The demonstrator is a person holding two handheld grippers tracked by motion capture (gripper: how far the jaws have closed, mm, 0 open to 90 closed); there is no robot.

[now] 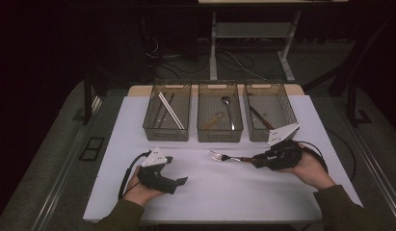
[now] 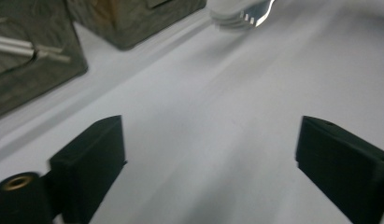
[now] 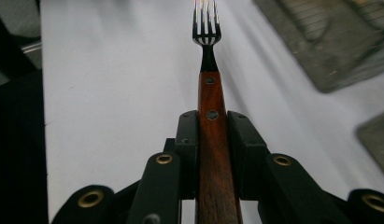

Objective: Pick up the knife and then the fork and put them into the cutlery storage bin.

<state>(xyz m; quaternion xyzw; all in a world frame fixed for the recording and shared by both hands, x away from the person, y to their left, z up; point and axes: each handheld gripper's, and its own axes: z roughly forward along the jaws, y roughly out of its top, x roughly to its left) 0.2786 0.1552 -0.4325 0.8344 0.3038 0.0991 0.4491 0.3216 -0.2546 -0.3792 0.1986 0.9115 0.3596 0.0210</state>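
So the right tongs (image 1: 257,160) have a fork (image 1: 228,157) pinched by its wooden handle, and it's sticking out level over the white counter (image 1: 219,192), tines pointing to about 9 o'clock from that hand. In the right gripper view the jaws sit flat on both sides of the handle (image 3: 213,140), just behind the second rivet, with the metal neck and tines way out front.

My guess is this thing handles easy: stiff, light, nothing breakable. The handle looks like varnished wood, so probably a bit slick, and it's narrow, so a pinch on the flat sides like this seems right. The steel end looks like the heavier bit, and with that much fork hanging past the pads it could droop or swivel if the squeeze goes soft. Grabbing closer to the neck would balance better, but the current spot looks OK to me.

The left tongs (image 1: 178,169) are spread wide with nothing between them, just bare counter, hovering low at around 8 o'clock from the fork. From the left gripper view you can catch the tines (image 2: 245,15) up top.

Three mesh bins sit at 12 o'clock: left bin (image 1: 167,130) has chopsticks (image 1: 169,109), middle bin (image 1: 219,132) has a spoon (image 1: 228,109), right bin (image 1: 277,103) has something dark with a handle, can't tell what.
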